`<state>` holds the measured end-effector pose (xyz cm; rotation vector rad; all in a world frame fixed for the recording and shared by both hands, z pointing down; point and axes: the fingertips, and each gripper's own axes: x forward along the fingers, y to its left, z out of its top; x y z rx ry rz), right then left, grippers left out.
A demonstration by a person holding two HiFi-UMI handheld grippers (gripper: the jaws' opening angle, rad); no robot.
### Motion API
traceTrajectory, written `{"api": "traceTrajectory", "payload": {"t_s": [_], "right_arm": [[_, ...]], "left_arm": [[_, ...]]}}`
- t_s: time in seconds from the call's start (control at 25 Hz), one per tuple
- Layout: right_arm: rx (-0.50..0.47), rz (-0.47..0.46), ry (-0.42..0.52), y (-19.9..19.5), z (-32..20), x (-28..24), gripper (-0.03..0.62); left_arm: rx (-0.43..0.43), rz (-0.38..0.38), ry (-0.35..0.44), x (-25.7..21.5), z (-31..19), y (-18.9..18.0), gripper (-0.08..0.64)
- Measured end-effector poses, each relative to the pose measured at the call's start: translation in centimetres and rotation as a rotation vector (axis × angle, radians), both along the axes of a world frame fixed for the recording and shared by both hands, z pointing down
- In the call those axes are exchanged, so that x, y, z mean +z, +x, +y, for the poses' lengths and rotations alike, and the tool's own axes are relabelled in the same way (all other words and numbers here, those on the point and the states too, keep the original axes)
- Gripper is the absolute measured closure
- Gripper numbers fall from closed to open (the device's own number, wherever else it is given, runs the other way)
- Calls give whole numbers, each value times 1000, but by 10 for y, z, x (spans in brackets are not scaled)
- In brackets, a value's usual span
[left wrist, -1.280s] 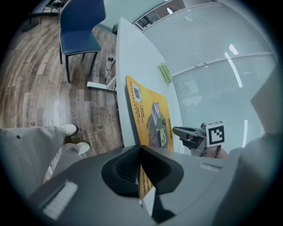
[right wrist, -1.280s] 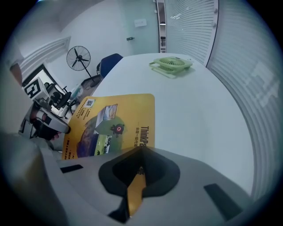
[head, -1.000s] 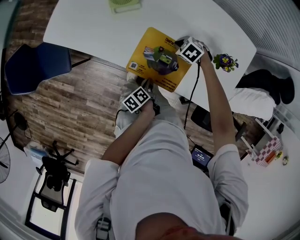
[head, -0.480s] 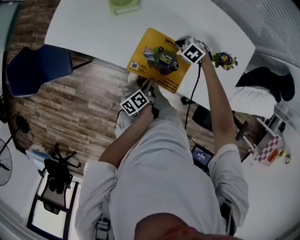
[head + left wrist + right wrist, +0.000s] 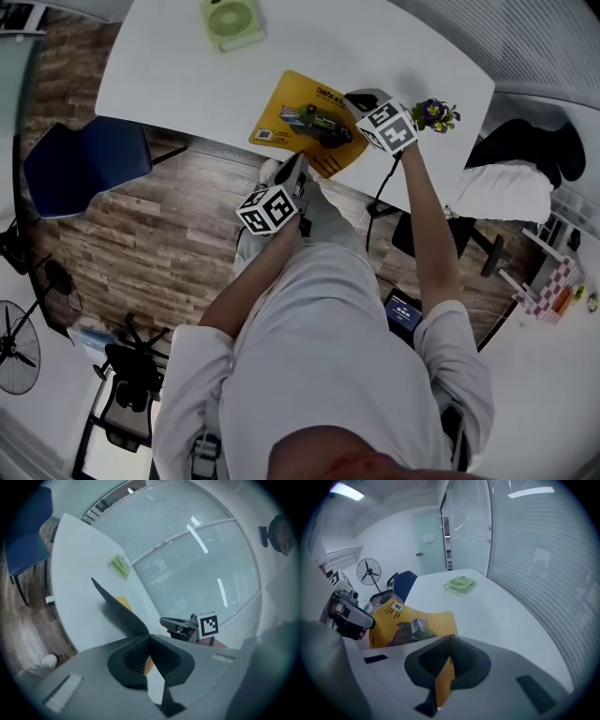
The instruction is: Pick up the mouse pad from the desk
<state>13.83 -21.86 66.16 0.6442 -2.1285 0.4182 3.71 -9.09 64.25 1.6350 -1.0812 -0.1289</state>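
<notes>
Hand-held grippers [image 5: 296, 171] [image 5: 353, 99] — seemingly on mouse pad [image 5: 302, 120]

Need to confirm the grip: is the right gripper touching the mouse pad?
Touching. The right gripper view shows the right gripper with its jaws closed on one edge of the yellow mouse pad, which runs down between them.

Mouse pad [image 5: 309, 122]: yellow top, green-and-dark printed picture, dark lettering, small white code square; underside black. Bench [image 5: 187, 66]: plain white. Fan [image 5: 230, 21]: pale green. Chair [image 5: 84, 164]: dark blue. Floor [image 5: 122, 234]: brown wood planks. Left hand-held gripper [image 5: 294, 171] and right hand-held gripper [image 5: 360, 97]: grey bodies, black jaw pads. Marker cubes [image 5: 270, 208]: white with black square patterns. Flowers [image 5: 433, 114]: purple and yellow, green leaves. Person's top [image 5: 319, 356]: light grey.
</notes>
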Motion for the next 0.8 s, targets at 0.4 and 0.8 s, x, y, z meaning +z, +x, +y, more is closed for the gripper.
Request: {"api": "traceTrajectory", "payload": {"t_s": [0.4,0.8], "right_arm": [[185,-116,87,-1,22,-40,589],[443,-285,327,6,40,-133,589]], "left_arm": [[267,-222,300,-63,-35,-7,561],[397,-471,603,-136,-73,-30,561]]}}
